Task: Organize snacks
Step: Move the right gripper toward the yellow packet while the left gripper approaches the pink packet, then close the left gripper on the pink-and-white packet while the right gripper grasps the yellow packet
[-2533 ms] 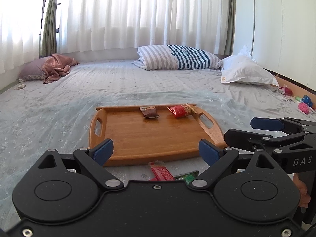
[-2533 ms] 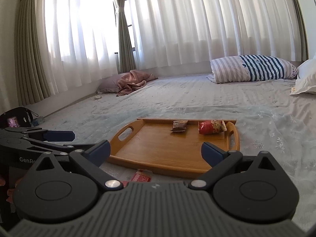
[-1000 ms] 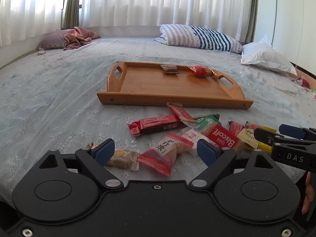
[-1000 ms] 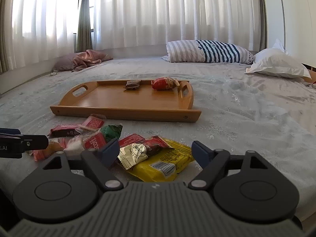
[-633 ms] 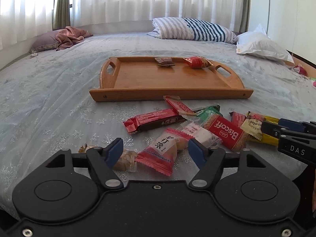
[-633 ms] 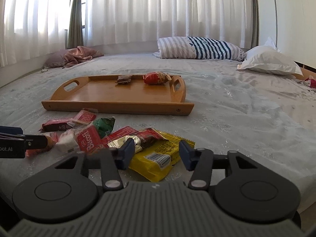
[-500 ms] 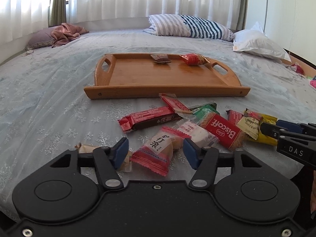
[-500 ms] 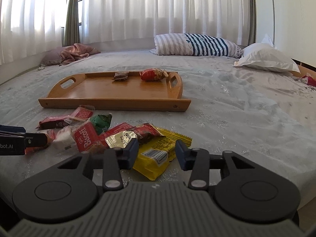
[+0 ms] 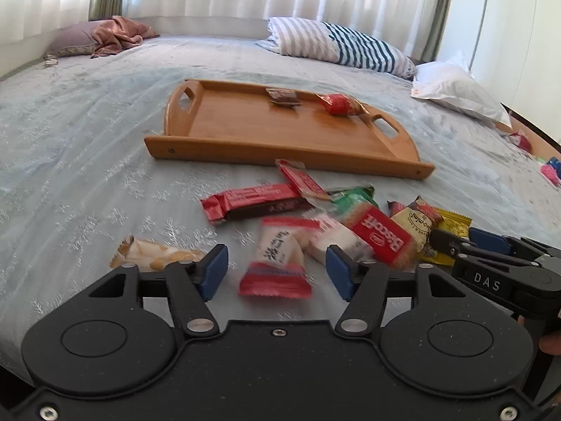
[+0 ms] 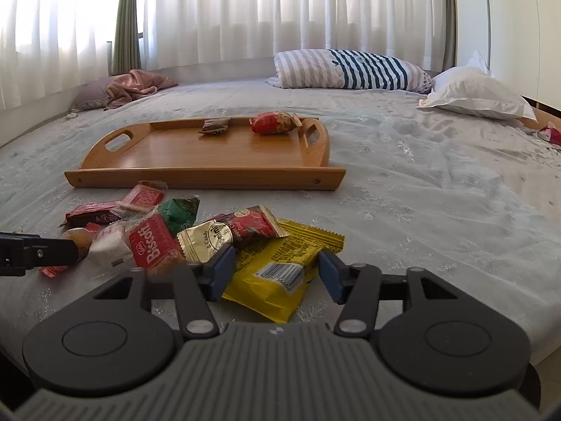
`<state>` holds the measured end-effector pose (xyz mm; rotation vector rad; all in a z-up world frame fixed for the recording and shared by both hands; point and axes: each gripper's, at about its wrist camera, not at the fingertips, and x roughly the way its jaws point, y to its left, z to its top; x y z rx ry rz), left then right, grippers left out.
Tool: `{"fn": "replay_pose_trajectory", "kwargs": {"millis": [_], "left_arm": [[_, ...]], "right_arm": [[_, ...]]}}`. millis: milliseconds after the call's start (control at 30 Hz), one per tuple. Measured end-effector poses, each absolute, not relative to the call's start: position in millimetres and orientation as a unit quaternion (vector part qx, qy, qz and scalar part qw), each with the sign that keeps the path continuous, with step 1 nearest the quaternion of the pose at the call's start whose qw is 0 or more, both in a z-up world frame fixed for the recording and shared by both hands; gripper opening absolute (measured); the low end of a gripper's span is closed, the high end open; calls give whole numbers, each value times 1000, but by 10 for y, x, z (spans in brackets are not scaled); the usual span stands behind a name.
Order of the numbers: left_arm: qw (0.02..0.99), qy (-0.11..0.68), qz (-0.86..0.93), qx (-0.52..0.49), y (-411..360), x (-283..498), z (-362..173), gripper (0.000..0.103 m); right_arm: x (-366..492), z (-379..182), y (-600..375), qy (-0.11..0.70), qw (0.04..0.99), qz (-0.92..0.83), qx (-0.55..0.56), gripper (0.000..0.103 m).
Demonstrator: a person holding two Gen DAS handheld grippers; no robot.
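We read "Biscoff" in white letters on the red biscuit packet [image 10: 154, 244], which lies in the snack pile on the bed. We read "DAS" in pale letters on the black body of the right gripper [image 9: 491, 242], seen from the left wrist view. The gold candy wrapper [image 10: 207, 240] bears a round label whose small print ends in "mint". Characters on the white-and-red packet [image 9: 278, 256] are too blurred for us to read.

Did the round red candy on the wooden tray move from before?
No. The red candy sits by the tray's right handle, beside the brown wrapper, as in every earlier right wrist picture. Only the camera moved.
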<state>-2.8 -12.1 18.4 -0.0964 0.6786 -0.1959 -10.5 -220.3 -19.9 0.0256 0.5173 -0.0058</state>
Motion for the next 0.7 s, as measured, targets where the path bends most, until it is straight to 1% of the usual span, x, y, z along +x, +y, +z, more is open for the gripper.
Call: {"fn": "replay_pose_trajectory", "kwargs": {"millis": [200, 267, 433, 467, 500, 533, 600, 700], "left_arm": [[935, 339, -96, -48, -147, 69, 157, 60], [934, 341, -98, -48, -161, 90, 146, 59], [932, 344, -105, -52, -198, 106, 132, 45], [932, 344, -105, -51, -205, 106, 132, 44], [932, 345, -104, -49, -216, 105, 131, 39], [932, 345, -103, -47, -226, 99, 130, 32], [932, 347, -97, -44, -256, 90, 123, 32], [934, 343, -92, -29, -314, 74, 121, 32]], "right_arm": [[2, -228, -2122, 262, 965, 2, 10, 83], [35, -247, -2086, 264, 964, 0, 4, 84], [85, -312, -2064, 268, 963, -6, 7, 85], [77, -317, -2068, 267, 964, -8, 10, 85], [67, -317, -2076, 266, 964, -9, 13, 74], [53, -316, -2076, 264, 964, -11, 13, 71], [13, -312, -2077, 261, 965, -11, 13, 67], [-29, -294, -2104, 261, 965, -10, 18, 65]]}}
